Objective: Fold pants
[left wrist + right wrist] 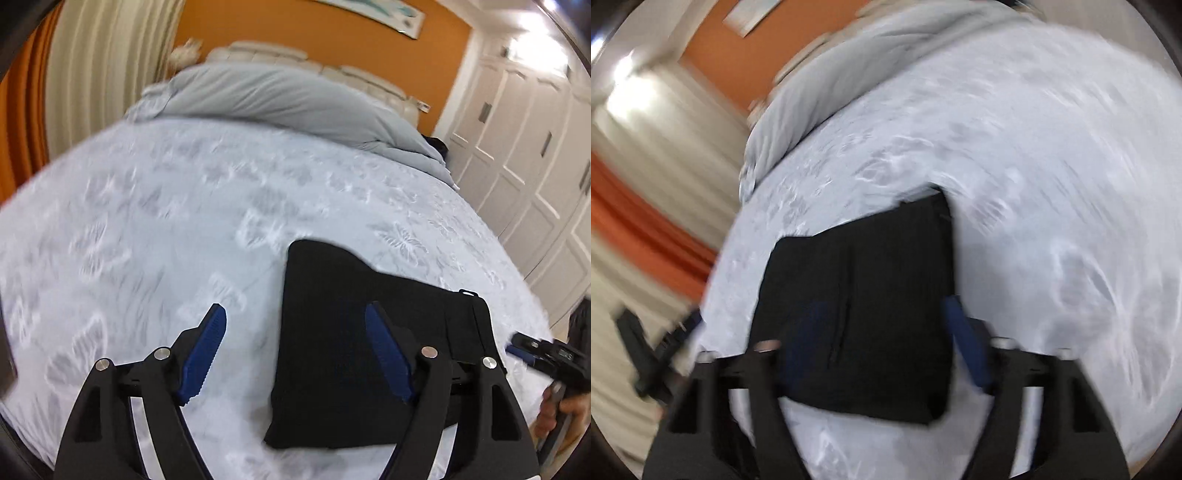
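Observation:
The black pants (332, 343) lie folded into a compact block on the pale patterned bed (166, 221). My left gripper (295, 354) is open and empty above the block's left edge, its right finger over the cloth. The right gripper shows at the left wrist view's right edge (532, 350), held in a hand. In the blurred right wrist view, the pants (871, 306) lie under my open right gripper (886, 343), whose fingers straddle the block. The left gripper appears at the left there (661, 350).
A grey duvet (280, 96) is bunched at the head of the bed against the cream headboard (369, 75). White wardrobe doors (524, 155) stand to the right. Curtains (92, 74) hang to the left.

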### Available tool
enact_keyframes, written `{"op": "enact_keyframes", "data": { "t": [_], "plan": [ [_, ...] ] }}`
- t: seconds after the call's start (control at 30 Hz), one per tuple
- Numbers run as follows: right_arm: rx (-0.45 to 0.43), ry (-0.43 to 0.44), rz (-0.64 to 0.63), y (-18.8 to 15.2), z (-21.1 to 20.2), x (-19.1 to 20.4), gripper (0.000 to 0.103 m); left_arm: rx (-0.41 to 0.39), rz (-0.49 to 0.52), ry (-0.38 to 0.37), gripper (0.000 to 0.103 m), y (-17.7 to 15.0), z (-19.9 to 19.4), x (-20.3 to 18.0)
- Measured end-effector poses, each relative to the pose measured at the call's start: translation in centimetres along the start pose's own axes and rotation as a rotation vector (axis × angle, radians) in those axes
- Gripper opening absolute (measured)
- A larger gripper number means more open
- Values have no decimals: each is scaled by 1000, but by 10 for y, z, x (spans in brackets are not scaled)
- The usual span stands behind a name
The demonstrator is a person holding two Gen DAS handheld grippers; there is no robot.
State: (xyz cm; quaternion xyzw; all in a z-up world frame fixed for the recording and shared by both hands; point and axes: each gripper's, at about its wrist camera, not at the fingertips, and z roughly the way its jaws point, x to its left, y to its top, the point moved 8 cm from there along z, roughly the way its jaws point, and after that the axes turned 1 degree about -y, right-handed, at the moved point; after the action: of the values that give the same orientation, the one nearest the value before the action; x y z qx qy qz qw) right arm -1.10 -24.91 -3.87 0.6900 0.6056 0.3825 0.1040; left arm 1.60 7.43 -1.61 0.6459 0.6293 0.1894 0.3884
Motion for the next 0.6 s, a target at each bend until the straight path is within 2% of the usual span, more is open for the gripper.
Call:
{"op": "enact_keyframes", "data": {
  "t": [0.03,0.1,0.17,0.23,0.27,0.3,0.33,0.37,0.4,0.43,0.47,0.5,0.53,0.57,0.6],
  "plan": [
    [-17,-14,-104,8,6,23,17,1,24,-2,75,4,5,-9],
    [-32,-34,-202,17,16,46,16,27,73,-18,75,11,26,-31],
    [6,-73,-217,24,39,42,16,72,118,-11,75,9,51,-46],
    [122,-231,-156,19,79,-5,13,142,172,68,75,1,92,-44],
    [170,-247,-104,12,91,-24,12,195,192,120,75,-7,111,-39],
    [168,-202,-16,9,92,-37,12,280,199,178,75,-20,136,-27],
    [148,-148,72,13,81,-43,12,366,152,183,78,-34,155,-13],
    [142,-147,76,17,74,-40,13,395,57,133,75,-37,159,-5],
    [86,-154,17,25,61,-28,17,386,-24,104,73,-33,154,0],
    [63,-142,-30,29,55,-17,18,366,-75,70,71,-25,146,1],
    [50,-111,-75,31,53,-4,18,333,-84,24,73,-13,138,-4],
    [61,-107,-99,29,57,1,16,293,-67,10,74,-2,131,-8],
    [113,-169,-108,22,72,-8,16,248,-21,53,77,8,130,-10],
    [165,-238,-105,19,88,-21,16,236,18,97,81,10,135,-10],
    [172,-240,-52,14,99,-33,16,255,80,159,81,6,149,-10]
  ]
}}
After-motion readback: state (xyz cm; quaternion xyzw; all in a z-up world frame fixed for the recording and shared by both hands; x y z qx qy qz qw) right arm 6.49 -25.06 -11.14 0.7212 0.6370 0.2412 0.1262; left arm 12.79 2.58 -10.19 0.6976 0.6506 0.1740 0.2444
